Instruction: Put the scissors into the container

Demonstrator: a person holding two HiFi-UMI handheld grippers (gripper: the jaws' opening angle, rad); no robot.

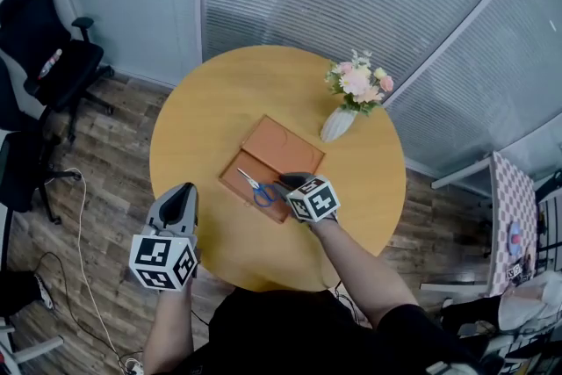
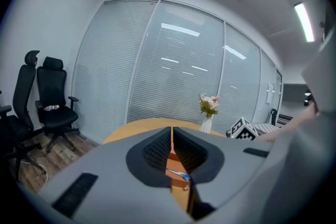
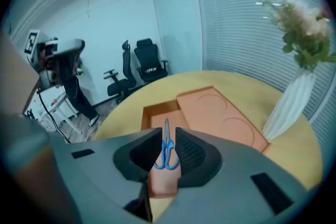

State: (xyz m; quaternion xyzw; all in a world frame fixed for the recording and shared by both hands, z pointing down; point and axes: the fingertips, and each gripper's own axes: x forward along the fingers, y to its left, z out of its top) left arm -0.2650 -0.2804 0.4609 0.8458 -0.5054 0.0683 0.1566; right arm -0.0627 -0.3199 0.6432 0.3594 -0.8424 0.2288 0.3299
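Observation:
The scissors [image 1: 255, 187] have blue handles and lie flat in the open left compartment of the orange container [image 1: 283, 145] on the round yellow table [image 1: 211, 101]. My right gripper [image 1: 288, 183] hovers just at their handle end. In the right gripper view the scissors [image 3: 167, 149] show through the narrow gap of the right gripper [image 3: 168, 136], whose jaws stand slightly apart and do not clamp them. My left gripper [image 1: 180, 198] is held at the table's front left edge, shut and empty. The left gripper view shows the scissors [image 2: 179, 172] far ahead.
A white vase of pink flowers [image 1: 338, 123] stands right of the container, close to my right arm. The container's right part is a flat lid with two round recesses [image 3: 220, 113]. Black office chairs [image 1: 48, 57] stand on the wood floor at the left.

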